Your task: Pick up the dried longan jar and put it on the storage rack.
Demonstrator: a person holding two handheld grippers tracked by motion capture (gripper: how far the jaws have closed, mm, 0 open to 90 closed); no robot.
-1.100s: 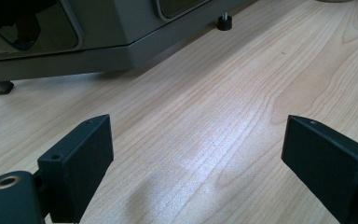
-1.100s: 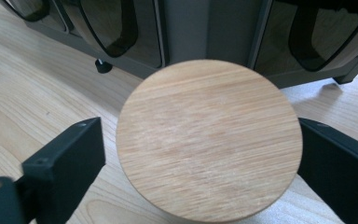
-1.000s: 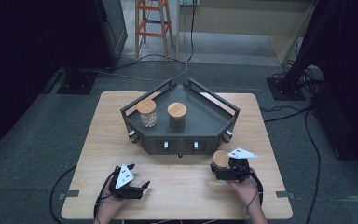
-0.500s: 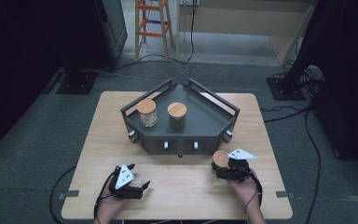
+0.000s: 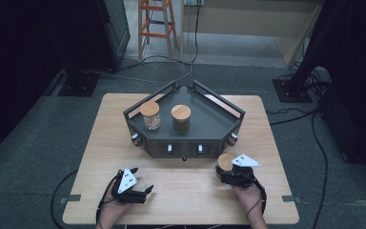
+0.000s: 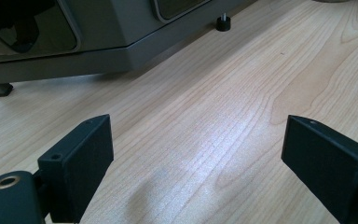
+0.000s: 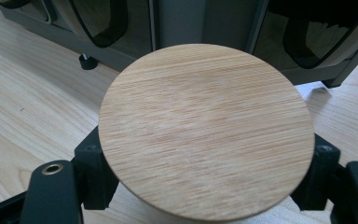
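Compared with the earlier high views, the right gripper (image 5: 229, 172) and the jar it carries have shifted only slightly; the left gripper (image 5: 140, 192) rests where it was. The right gripper's fingers (image 7: 93, 175) are clamped on either side of a jar with a round wooden lid (image 7: 206, 128), which stands at the front right of the wooden surface (image 5: 190, 191), just before the front wall of the dark grey angular rack (image 5: 186, 145). The jar is upright, its long axis vertical and its lid facing up; the glass body is hidden beneath the lid. Two further wooden-lidded jars stand on the rack: a jar of pale contents (image 5: 150, 115) at left and a darker jar (image 5: 181, 118) beside it. The left gripper's fingers (image 6: 79, 161) are wide apart above bare wood.
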